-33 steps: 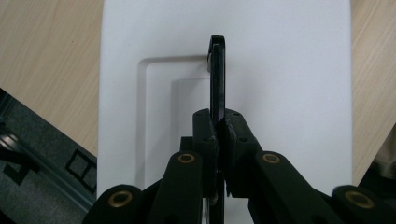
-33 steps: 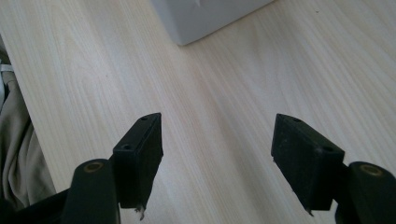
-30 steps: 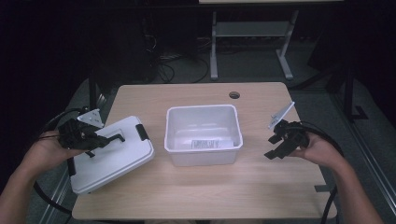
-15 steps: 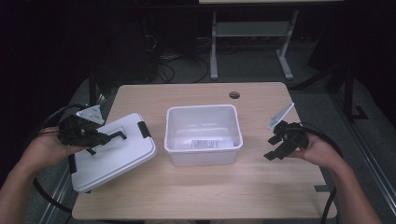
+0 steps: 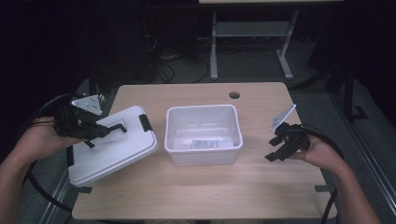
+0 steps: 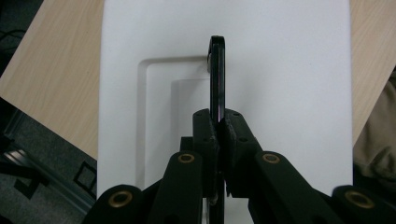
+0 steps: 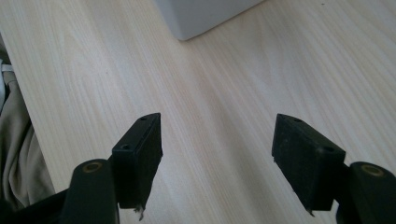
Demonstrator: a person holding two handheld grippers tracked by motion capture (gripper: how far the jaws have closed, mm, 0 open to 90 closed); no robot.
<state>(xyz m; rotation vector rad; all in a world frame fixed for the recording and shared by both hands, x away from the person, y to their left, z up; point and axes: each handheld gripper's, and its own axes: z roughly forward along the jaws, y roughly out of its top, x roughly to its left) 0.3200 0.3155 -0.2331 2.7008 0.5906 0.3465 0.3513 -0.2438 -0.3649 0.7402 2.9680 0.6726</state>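
While the left gripper [image 5: 100, 132] pinches the black handle [image 6: 217, 79] of the one white lid [image 5: 112, 149], that lid hangs tilted at about nine o'clock on the bench [image 5: 201, 196], its far edge raised and its near corner low, past the bench's left edge. In the left gripper view the fingers [image 6: 205, 135] are clamped tight on the thin handle, which stands upright from a recessed panel in the lid's top. One black latch [image 5: 144, 122] shows on the lid's end toward the tub.

One white tub [image 5: 204, 135] sits at the centre of the bench, just beside the lid but apart from it. It holds no loose things; a paper label [image 5: 205, 143] shows on its near inner wall, and its floor is bare.

At about three o'clock the right gripper [image 5: 279, 148] rests in the person's right hand [image 5: 317, 151], well apart from the tub. In the right gripper view its fingers [image 7: 140, 149] stand moderately wide with nothing between them, over bare wood, and a corner of the tub [image 7: 205, 16] shows at twelve o'clock.

Counted: two grippers, one lid, one tub, one bench. A round cable hole [image 5: 234, 95] sits near the bench's far edge, at about one o'clock from the tub.
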